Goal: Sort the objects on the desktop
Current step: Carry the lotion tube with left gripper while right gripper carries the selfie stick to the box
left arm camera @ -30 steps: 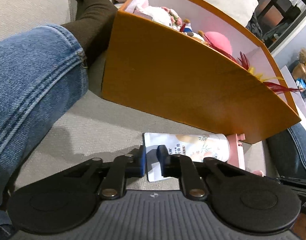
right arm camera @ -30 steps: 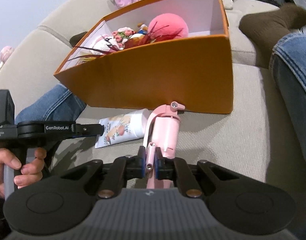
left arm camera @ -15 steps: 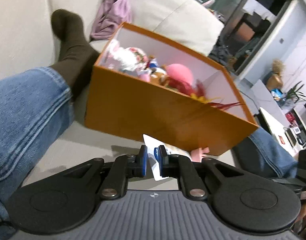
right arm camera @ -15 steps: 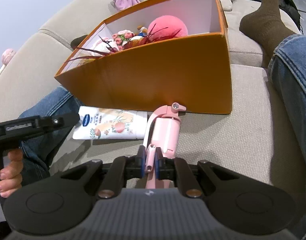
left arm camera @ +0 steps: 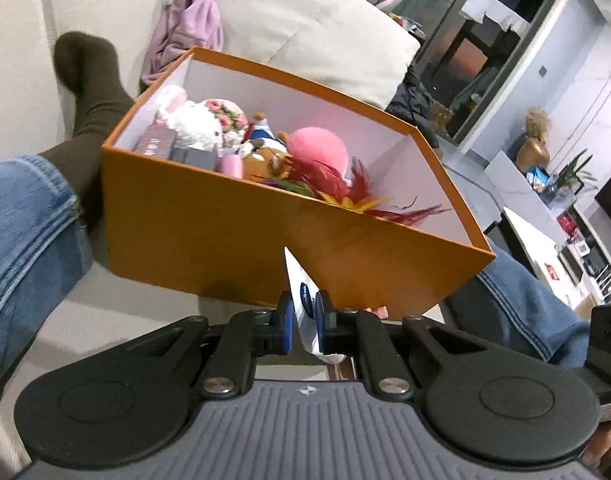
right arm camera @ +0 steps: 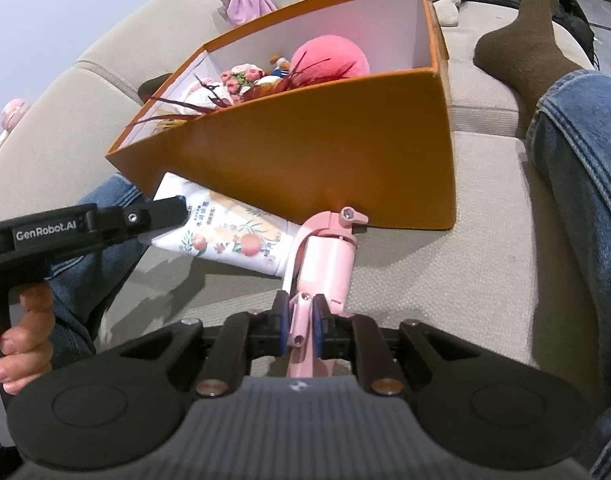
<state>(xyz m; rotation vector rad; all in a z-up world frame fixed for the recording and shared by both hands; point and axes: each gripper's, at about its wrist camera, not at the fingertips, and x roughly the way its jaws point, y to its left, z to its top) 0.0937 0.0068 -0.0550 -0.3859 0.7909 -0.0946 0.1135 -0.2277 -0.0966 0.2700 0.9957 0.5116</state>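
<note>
Tongs first: our left gripper (left arm camera: 304,317) had its blue pads clamped on the flat crimped end of a white tube (left arm camera: 301,294), which stood on edge between them in the left wrist view. From the right wrist camera we saw the same left gripper (right arm camera: 167,214) reaching in from the left edge, the tube (right arm camera: 233,240) slanting away from it with fruit and flower prints on its side, its far end touching the pink thing and its upper edge tucked against the foot of the box.

Our right gripper (right arm camera: 297,316) was pinched on the thin lever of a pink stapler (right arm camera: 325,264), whose body rose ahead of the jaws toward the box wall.

Beyond both tools stood an orange box (right arm camera: 337,168) on the beige sofa (right arm camera: 485,208), open at the top with white inner walls. Inside lay a pink ball (left arm camera: 317,150), a white plush toy (left arm camera: 193,124), red feathers (left arm camera: 341,184) and a small bouquet (left arm camera: 225,110), crowded toward the left end and near wall.

Jeans-clad legs (left arm camera: 25,216) flanked the box, with a brown sock (left arm camera: 89,84) near its left corner. A lilac cloth (left arm camera: 189,28) and a cream cushion (left arm camera: 317,28) lay behind it.
</note>
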